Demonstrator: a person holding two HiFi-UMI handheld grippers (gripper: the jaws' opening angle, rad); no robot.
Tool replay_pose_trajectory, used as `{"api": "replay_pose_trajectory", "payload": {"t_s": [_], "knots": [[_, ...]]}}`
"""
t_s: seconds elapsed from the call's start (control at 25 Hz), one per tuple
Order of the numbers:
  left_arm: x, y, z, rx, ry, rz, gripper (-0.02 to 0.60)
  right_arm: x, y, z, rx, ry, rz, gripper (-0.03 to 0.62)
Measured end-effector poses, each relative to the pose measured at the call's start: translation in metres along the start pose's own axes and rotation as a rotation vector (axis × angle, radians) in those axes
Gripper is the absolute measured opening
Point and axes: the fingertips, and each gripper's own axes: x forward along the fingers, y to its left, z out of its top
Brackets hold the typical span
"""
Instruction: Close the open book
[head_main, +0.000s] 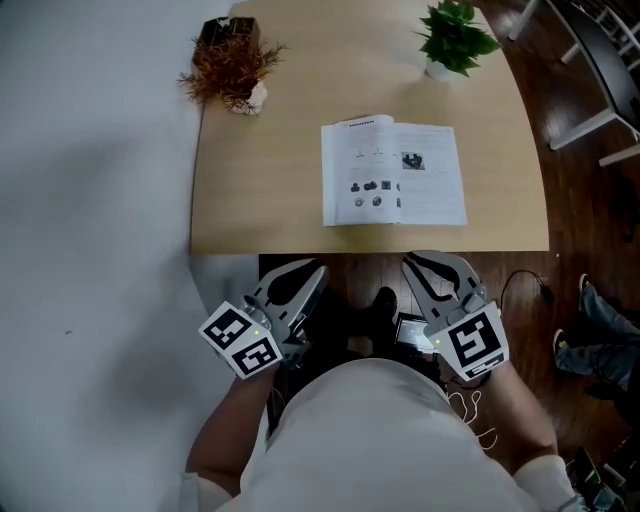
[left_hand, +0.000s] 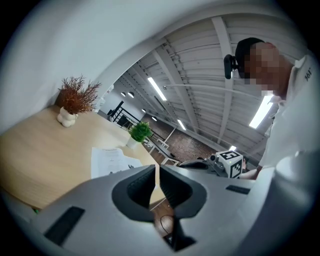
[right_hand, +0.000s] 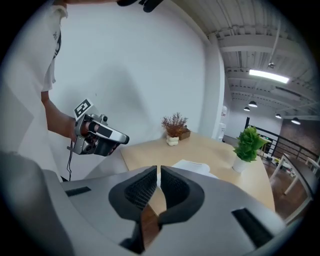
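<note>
Head view first: the open book (head_main: 393, 172) lay flat on the wooden table (head_main: 260, 180), pages up, close to the near edge and a bit right of the middle. A dried reddish plant (head_main: 232, 68) sat at the far left corner and a green potted plant (head_main: 455, 38) at the far right, both well apart from the book. Both tools were held low in front of the person's white shirt (head_main: 360, 430), short of the table edge. The left gripper (head_main: 318, 268) and the right gripper (head_main: 410, 262) each pointed toward the table, and neither was touching the book or anything else.

Left gripper view: the two jaws were pressed together with only a thin slit between them, and nothing was caught in there. Past them you could see the book lying on the table, the reddish plant off to the left and the green one further back. The right gripper showed off to the right, with its marker cube.

Right gripper view: same story, jaws together and empty. The book was just visible over the top of them on the table, the green plant to the right, the reddish plant at the back, and the left gripper floated at the left in the person's hand.
</note>
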Motion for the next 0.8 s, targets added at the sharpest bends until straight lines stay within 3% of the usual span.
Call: {"api": "replay_pose_trajectory", "payload": {"t_s": [0.44,0.8], "knots": [[0.018,0.042,-0.031,-0.037,0.058,0.038,0.000,0.074,0.014,-0.016,-0.144,0.061,0.086,0.003],[0.030,0.076,-0.050,-0.081,0.089,0.059,0.000,0.134,0.016,-0.040,-0.242,0.149,0.095,0.025]]}}
